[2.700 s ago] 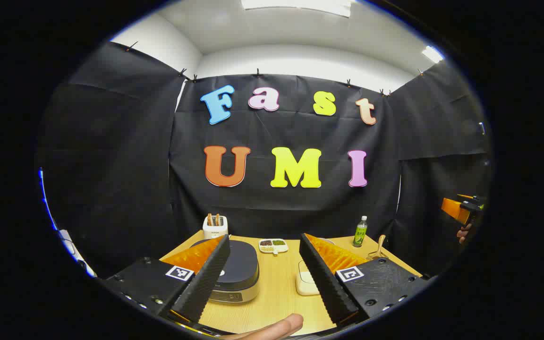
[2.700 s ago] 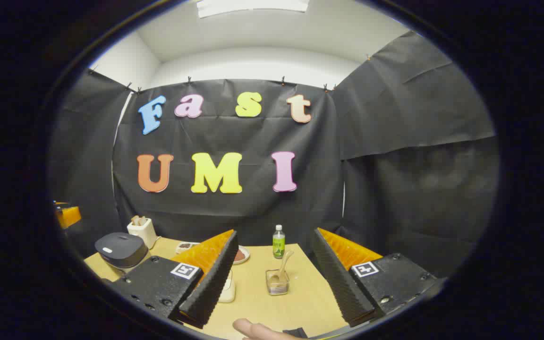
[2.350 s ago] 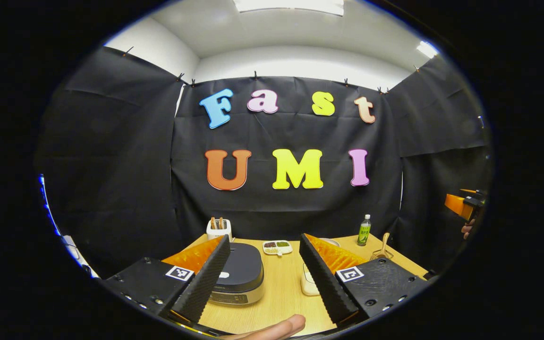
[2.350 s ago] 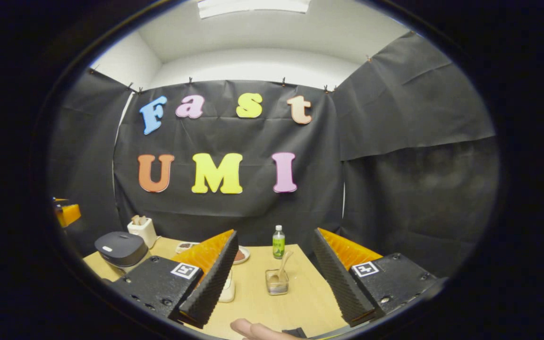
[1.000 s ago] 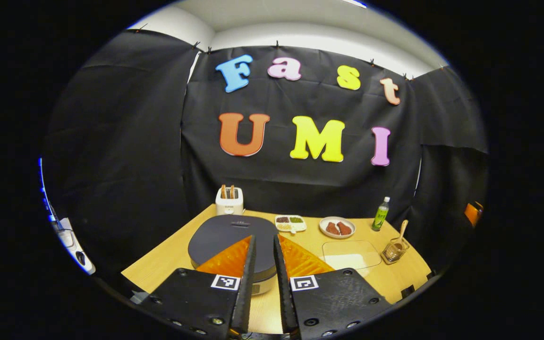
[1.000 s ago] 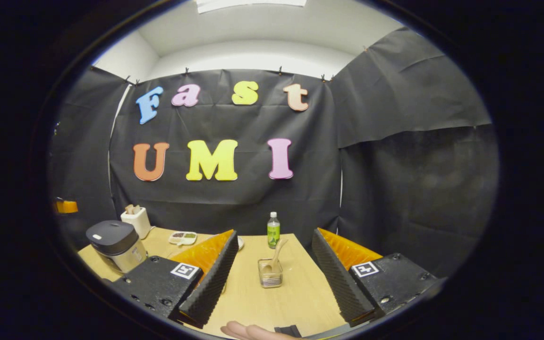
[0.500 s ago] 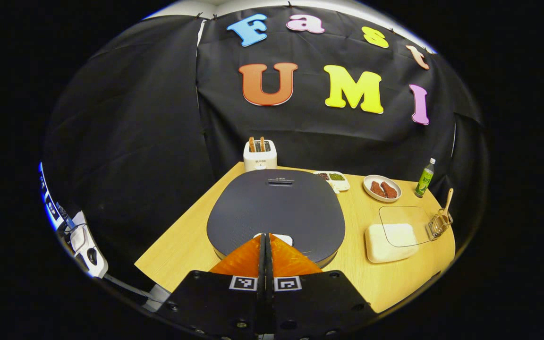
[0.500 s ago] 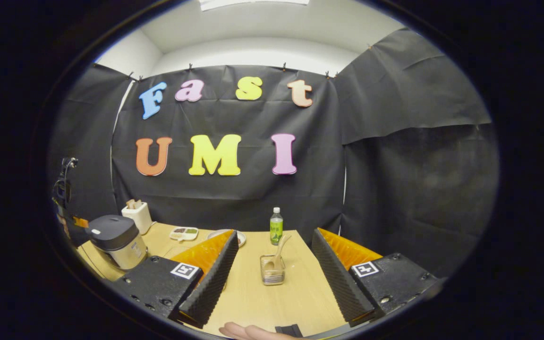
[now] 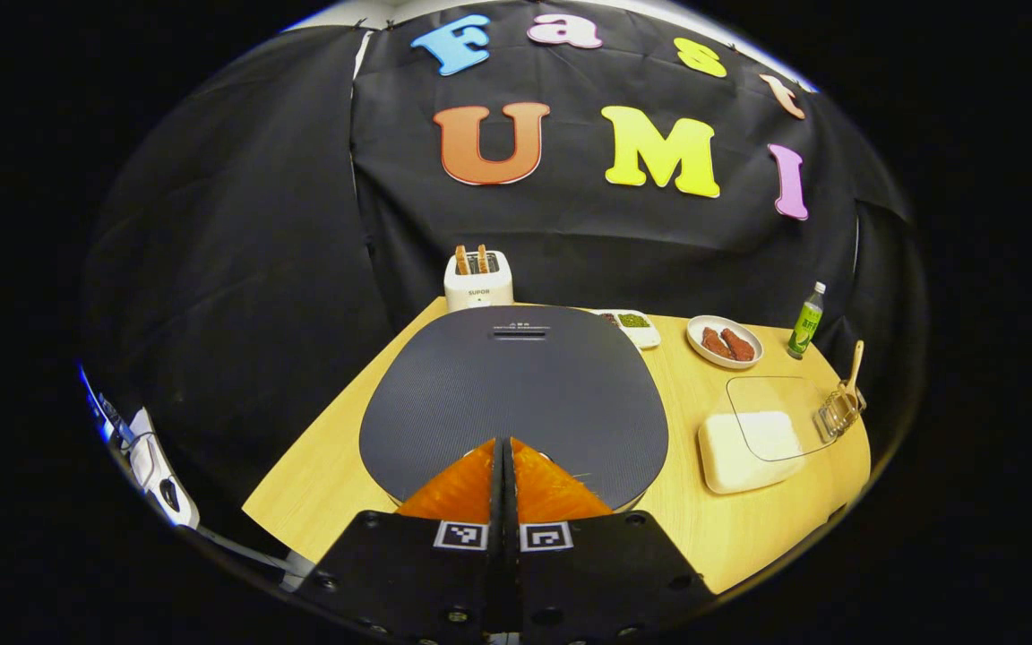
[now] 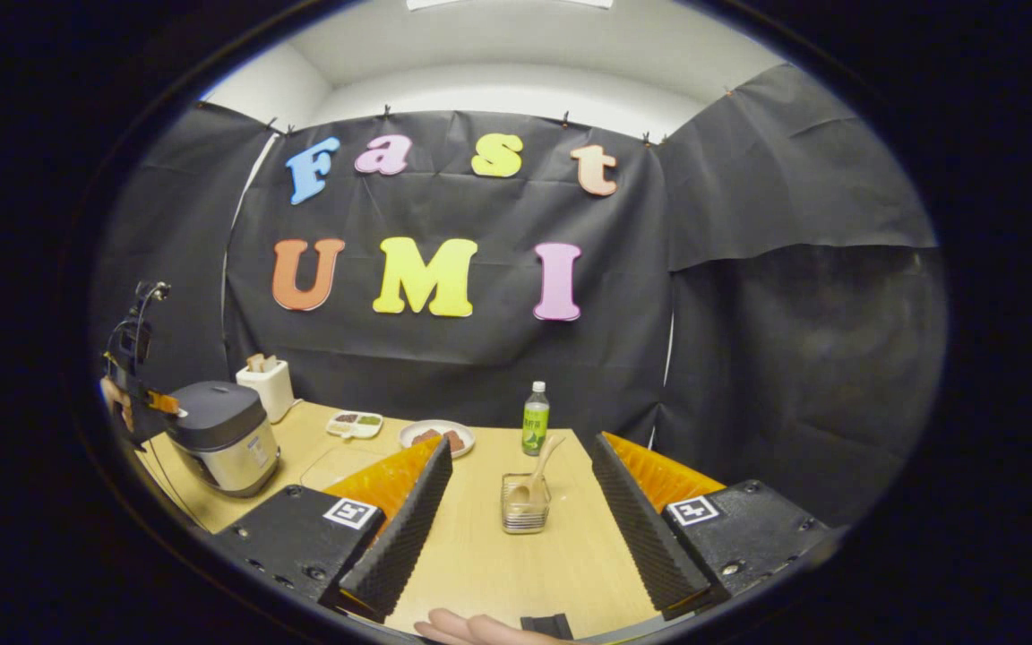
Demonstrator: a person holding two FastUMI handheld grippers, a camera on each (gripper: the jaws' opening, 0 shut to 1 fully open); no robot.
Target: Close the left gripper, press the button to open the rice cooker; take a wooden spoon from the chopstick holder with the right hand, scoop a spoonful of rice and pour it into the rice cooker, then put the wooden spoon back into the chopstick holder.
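Observation:
The rice cooker (image 9: pixel 516 385) has a dark grey lid, which is down. My left gripper (image 9: pixel 504 441) is shut with nothing in it, and its tips rest at the lid's front edge, hiding the button. In the right gripper view the cooker (image 10: pixel 220 434) stands at the far left with the left gripper (image 10: pixel 147 396) at its top. The wire chopstick holder (image 10: pixel 525 506) holds the wooden spoon (image 10: pixel 538 464) upright. My right gripper (image 10: pixel 520 452) is open, short of the holder, which shows between its fingers. The rice box (image 9: pixel 740 443) carries a clear lid.
A white toaster (image 9: pixel 477 282) stands at the back of the wooden table (image 9: pixel 328 457). To its right are a small dish of beans (image 9: pixel 631 322), a plate of meat (image 9: pixel 724 340) and a green bottle (image 9: pixel 807 321). A fingertip (image 10: pixel 467 629) shows at the bottom of the right gripper view.
My left gripper went from open to shut and dropped onto the front of the cooker's lid, covering the white button. The right gripper stayed open, drifting slightly with the holder still ahead.

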